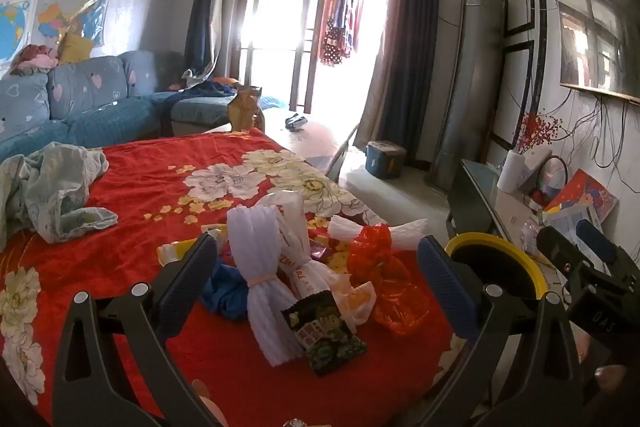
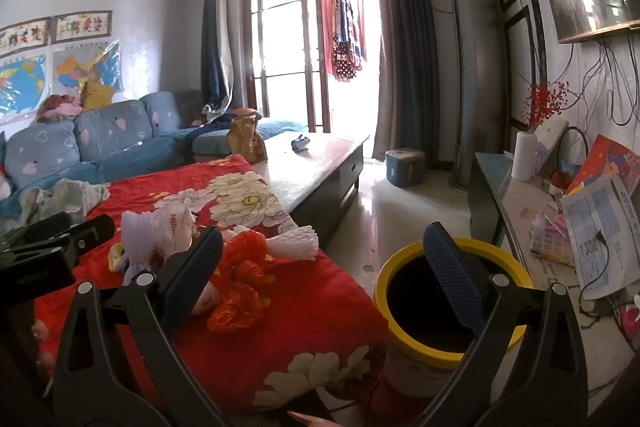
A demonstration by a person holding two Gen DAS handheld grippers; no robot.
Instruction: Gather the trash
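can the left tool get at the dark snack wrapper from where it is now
Probably yes: the left tool is open and empty, and the dark snack wrapper lies on top of the pile, right ahead of it, uncovered.

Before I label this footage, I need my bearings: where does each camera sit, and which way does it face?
Left wrist: on the left gripper, angled down over the trash pile on the red floral cloth, toward the window; own open fingers show, the right gripper at right.
Right wrist: on the right gripper, further right, toward the yellow-rimmed bin; own open fingers show, the left gripper at left.
Shared: pile, cloth, bin, sofa, window.
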